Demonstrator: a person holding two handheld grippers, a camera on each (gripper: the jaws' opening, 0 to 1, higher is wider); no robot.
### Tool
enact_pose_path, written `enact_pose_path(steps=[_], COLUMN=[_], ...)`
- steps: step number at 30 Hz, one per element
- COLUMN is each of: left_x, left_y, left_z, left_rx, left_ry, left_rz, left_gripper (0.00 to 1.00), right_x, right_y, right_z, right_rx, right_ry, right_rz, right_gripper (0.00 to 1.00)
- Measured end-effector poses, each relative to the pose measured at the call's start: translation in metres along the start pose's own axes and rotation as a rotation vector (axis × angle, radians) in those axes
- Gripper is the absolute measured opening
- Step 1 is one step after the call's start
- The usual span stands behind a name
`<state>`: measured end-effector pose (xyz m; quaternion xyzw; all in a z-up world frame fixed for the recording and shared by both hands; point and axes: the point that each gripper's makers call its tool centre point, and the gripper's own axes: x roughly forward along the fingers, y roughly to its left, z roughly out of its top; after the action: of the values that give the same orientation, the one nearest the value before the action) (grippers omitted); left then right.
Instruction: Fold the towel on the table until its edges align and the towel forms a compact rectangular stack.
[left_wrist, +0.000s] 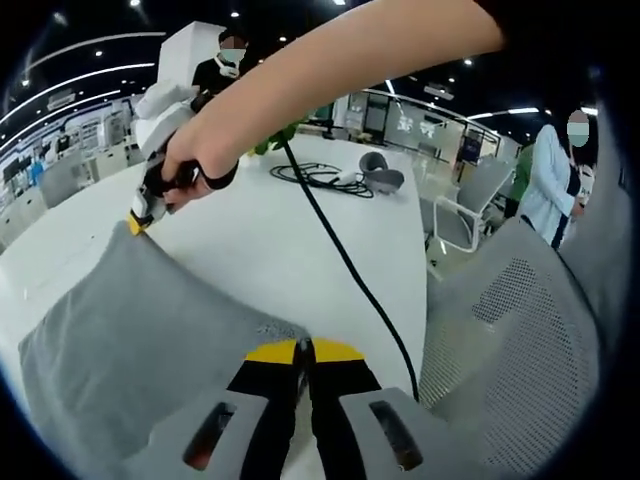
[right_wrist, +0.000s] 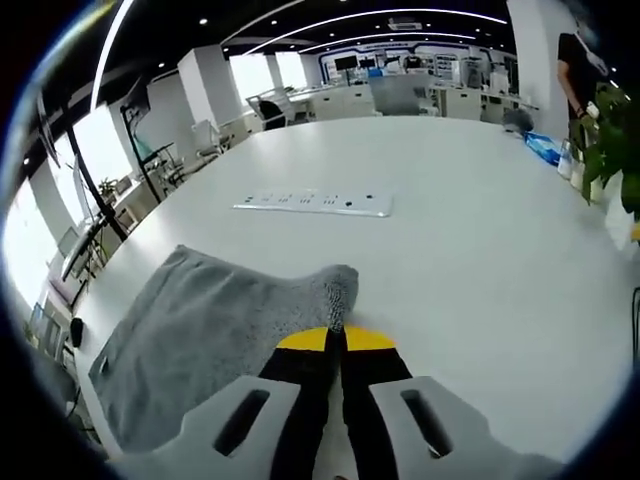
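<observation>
While you look through the left gripper view, your left gripper sits with its yellow-tipped jaws pressed together, clenched on the near corner of the grey towel, which lies on the white table. Your right gripper, held in your hand, pinches the towel's far corner. A black cable runs across the table, and a mesh chair stands at the right. Through the right gripper view, your right gripper has its jaws closed on a raised towel corner, with a white power strip lying beyond it on the table.
</observation>
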<state>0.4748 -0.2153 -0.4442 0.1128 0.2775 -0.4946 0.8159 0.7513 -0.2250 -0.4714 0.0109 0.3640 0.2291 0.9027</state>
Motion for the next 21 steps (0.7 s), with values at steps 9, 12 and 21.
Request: enact_pose_path(steps=[9, 12, 21], left_x=[-0.018, -0.023, -0.044], left_y=[0.006, 0.01, 0.014], left_z=[0.009, 0.007, 0.01], left_rx=[-0.027, 0.017, -0.02], left_ry=[-0.043, -0.033, -0.078], left_rz=[0.04, 0.065, 0.105], left_gripper=[0.03, 0.03, 0.03], right_x=[-0.009, -0.012, -0.017], right_y=[0.023, 0.031, 0.054], right_z=[0.019, 0.024, 0.041], right_rx=[-0.014, -0.022, -0.045], right_ry=[-0.031, -0.039, -0.059], right_rz=[0.023, 0.029, 0.048], right_gripper=[0.0, 0.0, 0.0])
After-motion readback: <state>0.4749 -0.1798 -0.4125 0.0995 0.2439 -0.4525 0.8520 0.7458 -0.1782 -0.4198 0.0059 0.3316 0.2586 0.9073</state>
